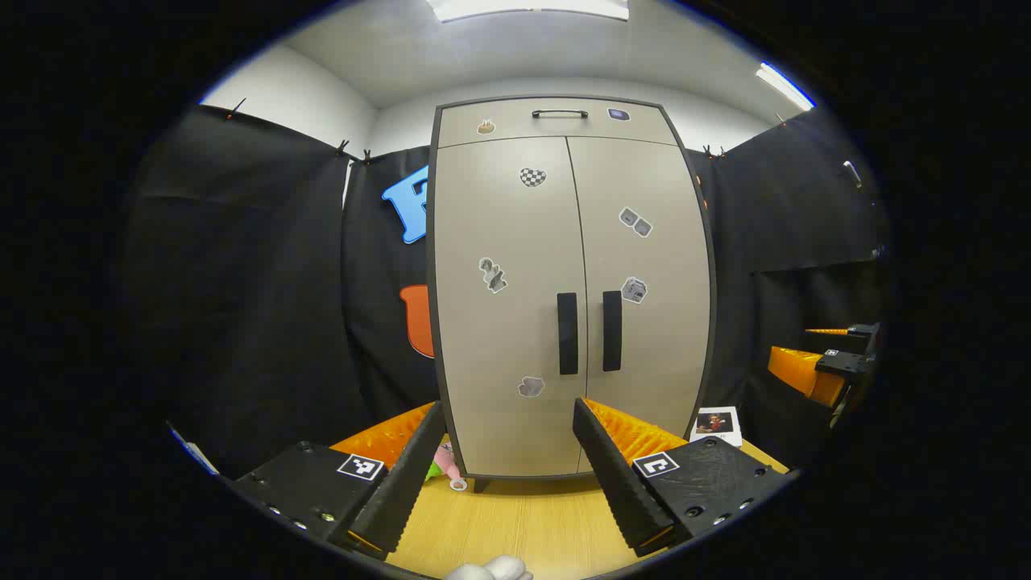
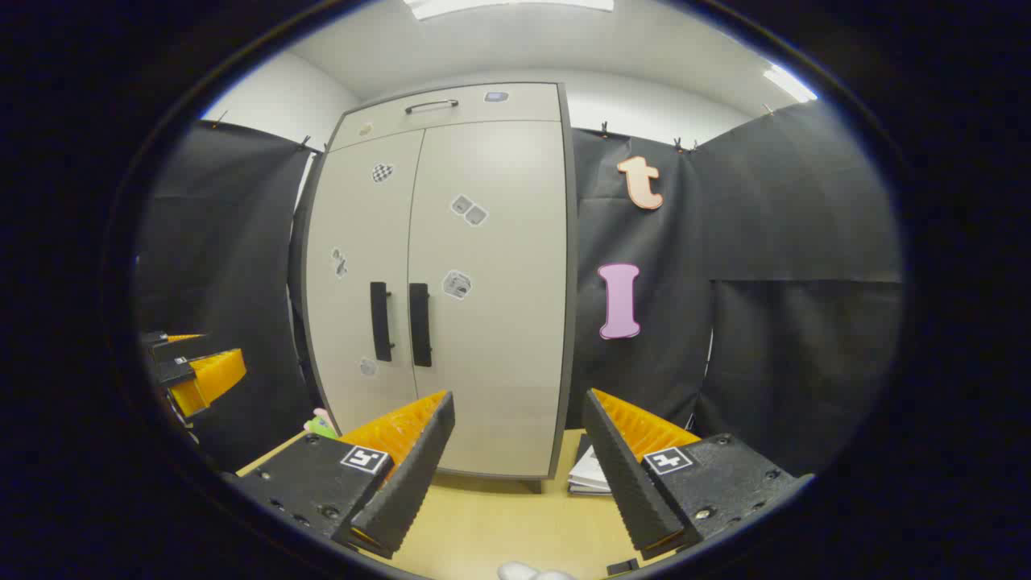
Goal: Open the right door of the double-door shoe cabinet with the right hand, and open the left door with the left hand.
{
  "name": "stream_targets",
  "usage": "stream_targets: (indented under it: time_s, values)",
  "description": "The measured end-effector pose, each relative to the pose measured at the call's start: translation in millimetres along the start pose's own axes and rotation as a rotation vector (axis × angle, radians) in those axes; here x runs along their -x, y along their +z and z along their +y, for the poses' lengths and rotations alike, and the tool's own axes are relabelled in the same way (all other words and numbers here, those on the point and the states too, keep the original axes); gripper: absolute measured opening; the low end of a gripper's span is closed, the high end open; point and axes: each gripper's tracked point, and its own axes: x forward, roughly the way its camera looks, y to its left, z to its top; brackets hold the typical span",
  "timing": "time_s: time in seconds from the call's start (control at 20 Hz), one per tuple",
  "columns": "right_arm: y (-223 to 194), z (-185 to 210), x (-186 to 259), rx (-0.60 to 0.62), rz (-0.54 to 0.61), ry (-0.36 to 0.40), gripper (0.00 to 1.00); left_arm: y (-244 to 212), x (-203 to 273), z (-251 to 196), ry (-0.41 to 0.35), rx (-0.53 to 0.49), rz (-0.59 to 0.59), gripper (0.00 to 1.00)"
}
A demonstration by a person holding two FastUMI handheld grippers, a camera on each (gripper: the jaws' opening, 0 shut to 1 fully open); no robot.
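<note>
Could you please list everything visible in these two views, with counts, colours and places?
Beige double-door shoe cabinet: one, both doors shut, standing on the table.
Black vertical door handles: two, side by side at the door seam.
Black drawer handle: one, top panel.
Small grey stickers: several, scattered on the doors.
Light wooden table: one, under the cabinet.
White booklet: one, on the table right of the cabinet.
Pink-green soft toy: one, at the cabinet's left foot.
Left gripper: jaws open.
Right gripper: jaws open.

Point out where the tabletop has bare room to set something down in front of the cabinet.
Bare wood lies between the cabinet base and the left gripper. It is crowded beside the cabinet: a pink and green toy at its left foot, booklets at its right.
</note>
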Motion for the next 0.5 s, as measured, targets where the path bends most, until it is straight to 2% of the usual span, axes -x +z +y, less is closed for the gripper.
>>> stream_targets:
  time_s: [0.5]
  values:
    - [5.8,-3.1,1.5,0.001,-0.017,-0.031,1.0,0.2,-0.7,1.3,-0.009,0.008,-0.008,0.96]
